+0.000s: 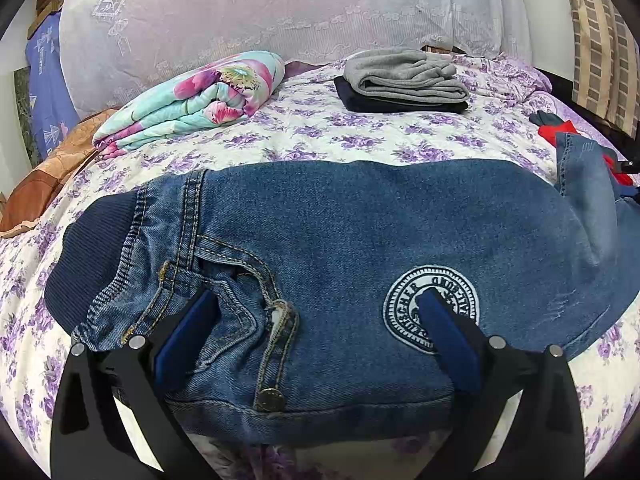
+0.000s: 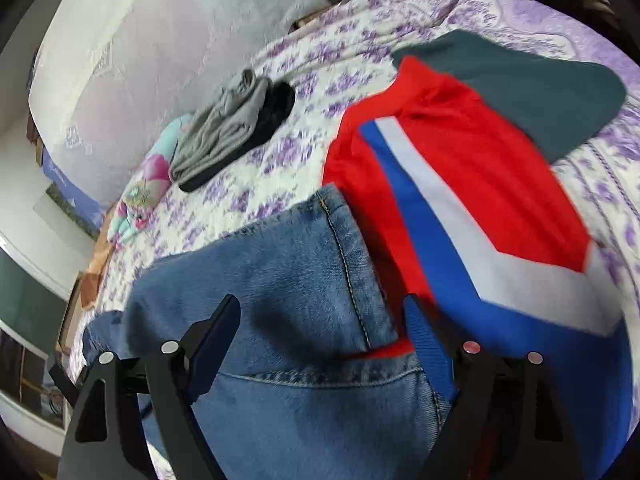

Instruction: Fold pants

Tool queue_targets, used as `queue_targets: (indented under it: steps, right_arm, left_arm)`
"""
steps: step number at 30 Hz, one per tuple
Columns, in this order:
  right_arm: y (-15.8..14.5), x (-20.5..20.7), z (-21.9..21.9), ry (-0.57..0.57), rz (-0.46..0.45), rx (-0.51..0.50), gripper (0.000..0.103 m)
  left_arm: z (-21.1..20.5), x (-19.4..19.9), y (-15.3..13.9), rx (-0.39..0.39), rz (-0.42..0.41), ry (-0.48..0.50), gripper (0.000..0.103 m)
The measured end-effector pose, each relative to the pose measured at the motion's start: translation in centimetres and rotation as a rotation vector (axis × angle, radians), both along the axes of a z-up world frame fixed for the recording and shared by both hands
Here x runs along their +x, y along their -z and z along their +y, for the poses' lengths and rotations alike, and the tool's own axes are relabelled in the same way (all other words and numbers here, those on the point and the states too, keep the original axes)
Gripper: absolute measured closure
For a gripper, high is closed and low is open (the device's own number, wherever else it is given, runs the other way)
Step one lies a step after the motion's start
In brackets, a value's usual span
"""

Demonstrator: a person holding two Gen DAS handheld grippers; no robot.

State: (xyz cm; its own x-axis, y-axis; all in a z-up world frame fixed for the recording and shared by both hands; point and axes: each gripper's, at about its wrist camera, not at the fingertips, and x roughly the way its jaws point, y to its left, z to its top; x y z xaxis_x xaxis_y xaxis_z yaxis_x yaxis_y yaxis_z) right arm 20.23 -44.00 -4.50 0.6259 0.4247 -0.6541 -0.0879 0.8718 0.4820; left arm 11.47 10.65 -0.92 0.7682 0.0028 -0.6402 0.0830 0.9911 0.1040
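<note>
The jeans (image 1: 320,240) are lying spread across the flowered bedspread (image 1: 320,136), directly under and ahead of the left gripper (image 1: 320,312), waistband to its left and legs running off to its right. Denim like this is likely behaving as a heavy, fairly stiff cloth: it is holding a crease well, not slipping much, but dragging if only one layer is pinched. Thick seams, the ribbed waistband (image 1: 96,256) and the hems look like the surest places to take hold, both layers together.

The left gripper is hanging with its jaws wide apart over the fly, one blue pad beside the front pocket and the other over the round patch (image 1: 430,310), clamping nothing. Seen from the right wrist, the right gripper (image 2: 320,320) is likewise standing open above the lower legs of the jeans (image 2: 288,288), its left finger over the denim and its right finger at the edge of a red, white and blue garment (image 2: 460,200) lying just beside the hem.

Well ahead of both grippers a grey folded garment (image 1: 404,72) is sitting on a dark one, and a rolled floral quilt (image 1: 192,100) is lying ahead and left.
</note>
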Motion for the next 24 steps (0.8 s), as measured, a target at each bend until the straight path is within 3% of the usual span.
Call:
queue_targets:
  steps: [1,2,3,9,12,15,16,18,24]
  right_arm:
    - [-0.3,0.1,0.5,-0.018,-0.02,-0.014,0.031]
    - [-0.9,-0.2,1.0,-0.021,-0.049,-0.051,0.061]
    - [-1.7,-0.6,1.2,-0.027,-0.078,-0.058,0.101]
    - [-9.2,-6.8,3.7,-0.11,-0.292,-0.047,0.099]
    - [-9.9,-8.5,4.3,-0.133,-0.277,-0.102,0.096]
    - [-7.9,-8.3,2.3,-0.096,-0.194,-0.023,0.095]
    - [-7.0,-8.1,1.7,-0.084,-0.162,0.004,0.09]
    - [-4.8,-8.1,0.5,-0.06,-0.093,0.073,0.04]
    - [-2.0,-11.9,-1.1,0.016,-0.14,0.167,0.039]
  left_arm:
    - [0.0,0.0,0.0,0.0,0.0,0.0,0.004]
    - [0.0,0.0,0.0,0.001,0.0,-0.001,0.004]
    - [0.0,0.0,0.0,0.001,0.0,-0.001,0.004]
    - [0.0,0.0,0.0,-0.001,0.0,0.0,0.004]
    - [0.0,-0.1,-0.1,-0.001,-0.001,0.0,0.004]
    - [0.0,-0.1,-0.1,-0.002,-0.001,0.0,0.004]
    - [0.1,-0.1,0.0,-0.001,-0.001,0.0,0.004]
    - [0.0,-0.1,-0.1,-0.002,-0.002,0.0,0.004]
    - [0.0,-0.1,-0.1,-0.002,-0.002,0.0,0.004]
